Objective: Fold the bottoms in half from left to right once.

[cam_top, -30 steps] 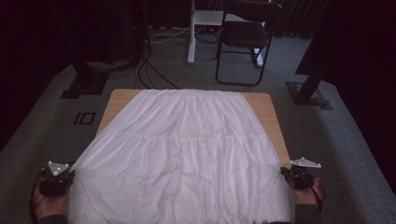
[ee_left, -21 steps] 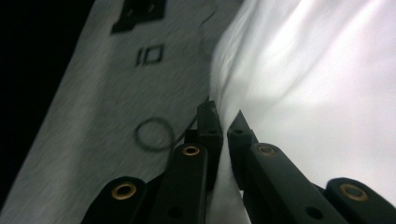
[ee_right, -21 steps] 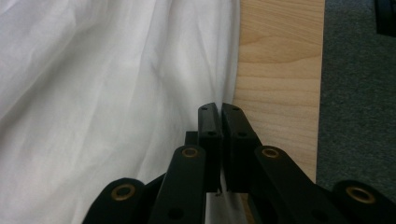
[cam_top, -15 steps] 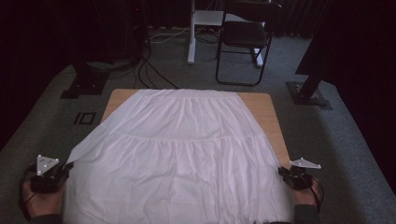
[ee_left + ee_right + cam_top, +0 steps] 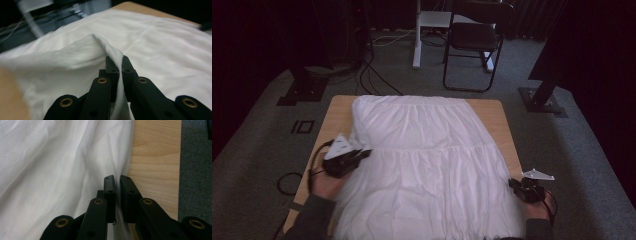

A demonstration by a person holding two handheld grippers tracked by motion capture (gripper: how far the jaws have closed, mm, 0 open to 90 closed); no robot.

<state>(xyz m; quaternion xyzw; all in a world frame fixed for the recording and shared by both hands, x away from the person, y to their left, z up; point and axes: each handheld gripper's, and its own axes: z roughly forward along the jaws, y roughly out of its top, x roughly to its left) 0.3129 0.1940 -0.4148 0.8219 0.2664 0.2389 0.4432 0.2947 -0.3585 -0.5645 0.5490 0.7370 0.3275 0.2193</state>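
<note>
The work in hand looks like folding the white skirt (image 5: 432,165) that lies spread on the wooden table (image 5: 339,112), and by my judgement it is only at the beginning. One side edge of the cloth is lifted and carried toward the middle, while the far part and the whole right side are flat and unfolded; the fold itself is not yet laid down. The left gripper (image 5: 357,154) is closed tight on this edge: in the left gripper view a ridge of white fabric rises from between its jaws and hangs in front of them, above the rest of the skirt. The left hand (image 5: 326,182) holds it raised over the cloth, pointing toward the centre of the table. The right gripper (image 5: 518,184) stays low at the opposite edge, near the table's border. Its jaws stand almost closed with the cloth's edge between them, so I judge it pinches the fabric, with bare wood just beside its right jaw.
</note>
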